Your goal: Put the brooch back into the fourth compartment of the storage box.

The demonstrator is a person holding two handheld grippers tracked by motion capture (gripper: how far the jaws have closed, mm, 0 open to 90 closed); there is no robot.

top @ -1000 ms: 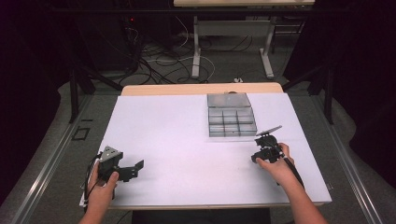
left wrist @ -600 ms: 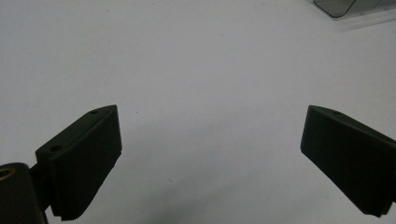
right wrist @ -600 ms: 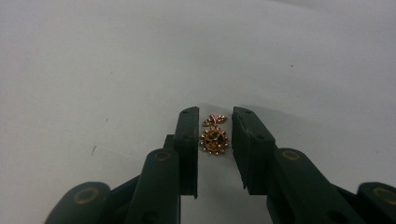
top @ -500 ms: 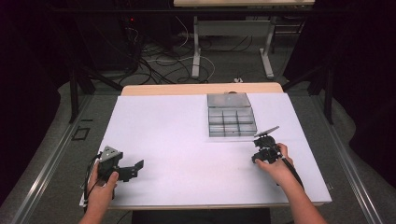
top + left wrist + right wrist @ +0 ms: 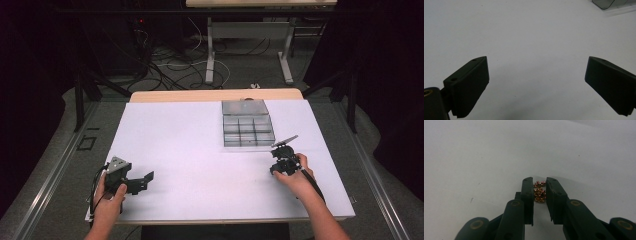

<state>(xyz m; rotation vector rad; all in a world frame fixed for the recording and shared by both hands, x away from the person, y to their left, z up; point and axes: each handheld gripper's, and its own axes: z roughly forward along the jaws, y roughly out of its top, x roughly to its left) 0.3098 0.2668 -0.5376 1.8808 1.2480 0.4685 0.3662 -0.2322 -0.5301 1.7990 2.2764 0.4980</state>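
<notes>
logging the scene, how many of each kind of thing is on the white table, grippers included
handheld grippers: 2, left gripper, right gripper
clear compartment box: 1
small copper-coloured beads between the right gripper's jaws: at least 2, exact count unclear
total: 5 or more

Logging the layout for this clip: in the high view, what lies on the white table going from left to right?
Left gripper → compartment tray → right gripper.
</notes>
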